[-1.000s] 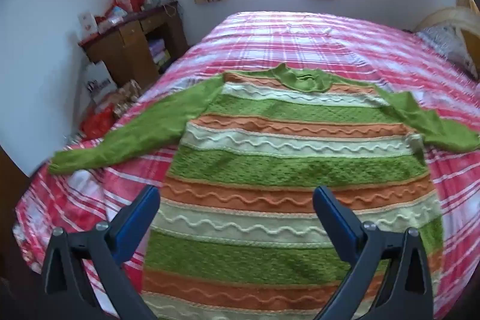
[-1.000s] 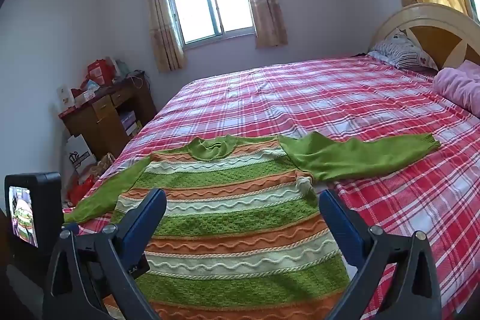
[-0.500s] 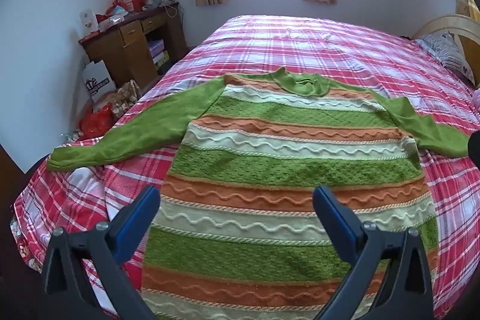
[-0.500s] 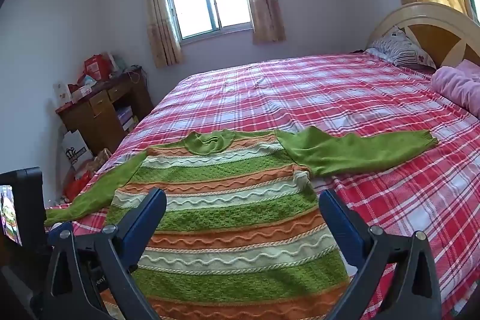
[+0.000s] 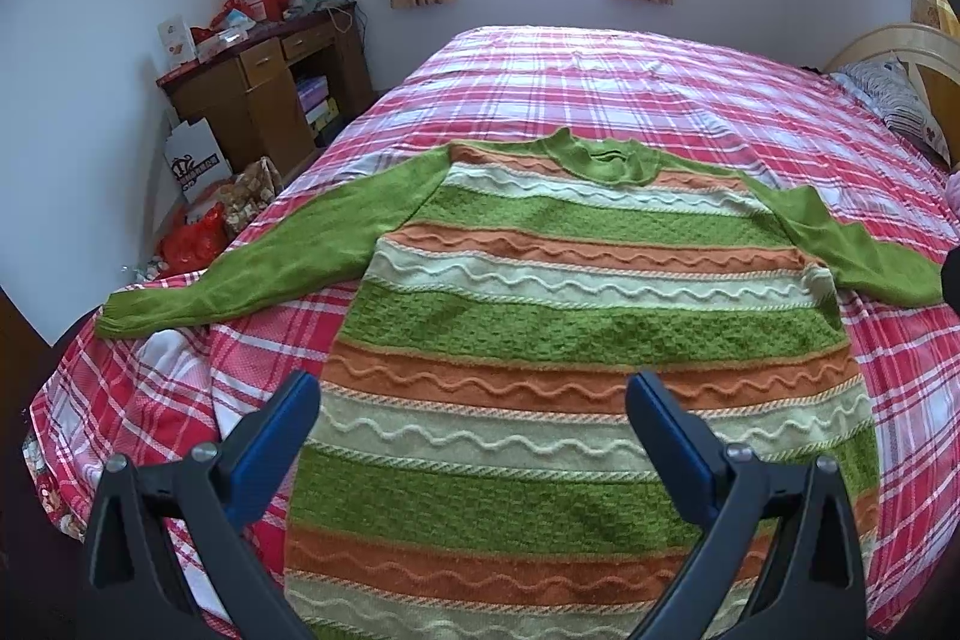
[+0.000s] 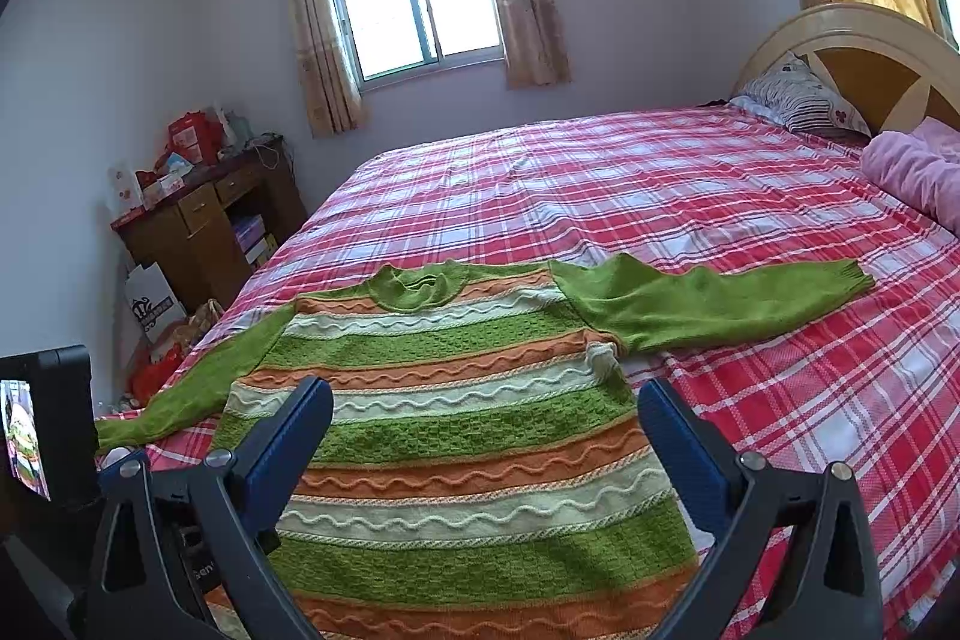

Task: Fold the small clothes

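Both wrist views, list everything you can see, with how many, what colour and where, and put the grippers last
sweater: one, green, orange and cream stripes with green sleeves, spread flat on the bed, collar toward the window
bed: one, red, pink and white plaid cover, fills the room's middle
headboard: one, pale wood, on the right
pillow: one, patterned white, by the headboard
blanket: one, pink, far right on the bed
window: one, with beige curtains, far wall
desk: one, brown wood, left of the bed, with red boxes on top
bags: several, white and red, on the floor by the desk
left gripper: blue pads, open, above the sweater's hem
right gripper: blue pads, open, above the sweater
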Motion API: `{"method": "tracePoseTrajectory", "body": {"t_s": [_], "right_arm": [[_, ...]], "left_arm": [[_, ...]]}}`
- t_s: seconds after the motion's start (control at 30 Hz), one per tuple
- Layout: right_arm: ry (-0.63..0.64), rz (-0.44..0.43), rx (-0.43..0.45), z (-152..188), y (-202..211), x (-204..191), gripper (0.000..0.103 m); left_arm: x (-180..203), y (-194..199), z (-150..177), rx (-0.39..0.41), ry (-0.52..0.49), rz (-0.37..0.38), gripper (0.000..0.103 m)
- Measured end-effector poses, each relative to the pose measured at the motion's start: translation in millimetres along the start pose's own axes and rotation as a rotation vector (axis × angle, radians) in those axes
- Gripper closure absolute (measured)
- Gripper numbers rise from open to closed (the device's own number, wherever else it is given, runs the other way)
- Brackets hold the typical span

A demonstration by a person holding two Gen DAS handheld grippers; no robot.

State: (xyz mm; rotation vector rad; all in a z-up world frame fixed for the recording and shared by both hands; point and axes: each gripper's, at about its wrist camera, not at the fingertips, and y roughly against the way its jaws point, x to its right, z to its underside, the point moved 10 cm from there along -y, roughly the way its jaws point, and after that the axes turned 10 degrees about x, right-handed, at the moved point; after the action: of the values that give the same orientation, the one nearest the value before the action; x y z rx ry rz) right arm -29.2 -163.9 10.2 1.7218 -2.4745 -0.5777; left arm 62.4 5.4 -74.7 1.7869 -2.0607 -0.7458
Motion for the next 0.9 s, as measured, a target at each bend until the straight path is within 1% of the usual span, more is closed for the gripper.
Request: {"method": "tracePoseTrajectory", "body": {"t_s": [0.9], "right_arm": [[0.000, 0.000, -0.013, 2.4, -4.1, 1.6, 0.001]], "left_arm": [[1.9, 0.3, 1.9, -0.006, 0.000, 0.003, 0.000]]}}
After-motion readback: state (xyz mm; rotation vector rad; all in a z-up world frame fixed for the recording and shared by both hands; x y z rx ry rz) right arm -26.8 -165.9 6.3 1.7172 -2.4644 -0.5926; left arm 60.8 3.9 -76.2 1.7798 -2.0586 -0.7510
